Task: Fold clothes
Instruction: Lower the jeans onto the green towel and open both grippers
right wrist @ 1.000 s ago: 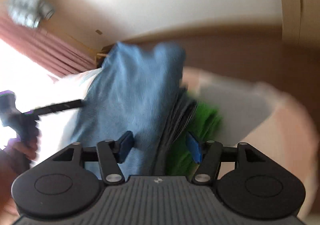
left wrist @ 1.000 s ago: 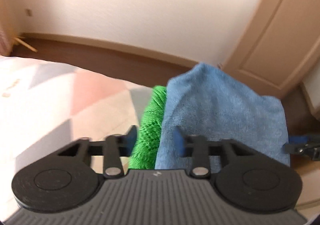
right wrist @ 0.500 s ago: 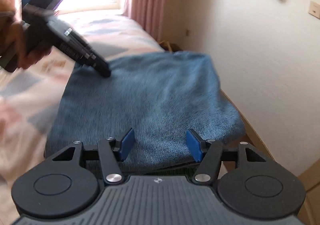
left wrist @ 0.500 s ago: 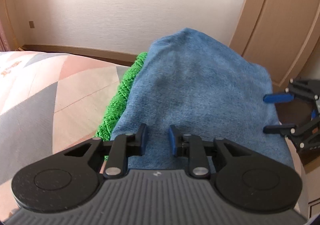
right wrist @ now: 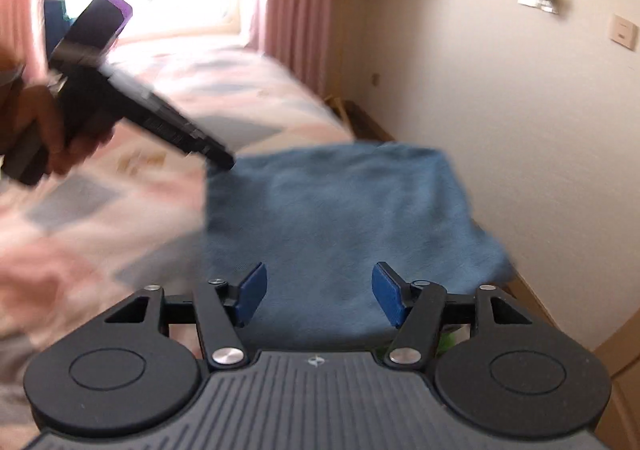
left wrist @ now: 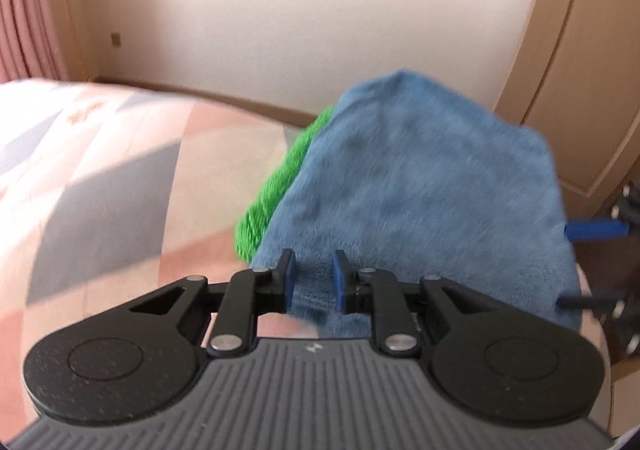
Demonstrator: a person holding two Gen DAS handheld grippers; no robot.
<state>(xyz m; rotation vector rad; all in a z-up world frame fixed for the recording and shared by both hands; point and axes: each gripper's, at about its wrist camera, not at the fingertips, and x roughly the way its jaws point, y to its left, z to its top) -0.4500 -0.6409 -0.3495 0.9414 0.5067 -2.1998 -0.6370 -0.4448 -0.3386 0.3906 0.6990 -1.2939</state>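
A folded blue towel (left wrist: 420,190) lies on top of a green knitted garment (left wrist: 280,186) at the bed's corner. My left gripper (left wrist: 314,278) has its jaws narrow at the towel's near edge. A fold of the cloth sits sharp between the pads, so it looks pinched. In the right wrist view the left gripper (right wrist: 222,160), held by a hand (right wrist: 48,130), meets the towel's (right wrist: 340,218) far left corner. My right gripper (right wrist: 318,290) hovers open over the opposite edge with nothing between its fingers. It shows in the left wrist view as the right gripper (left wrist: 580,266).
The bed cover (left wrist: 120,178) has pink, grey and white patches and stretches left of the pile. A wall (right wrist: 520,130) runs close along the towel's far side, with a door (left wrist: 580,90) at the bed's corner. Pink curtains (right wrist: 296,10) hang by a bright window.
My left jaws have narrowed onto the towel's edge and the gripper has sunk closer to it. The right gripper has rolled upright and now faces the towel from its side edge.
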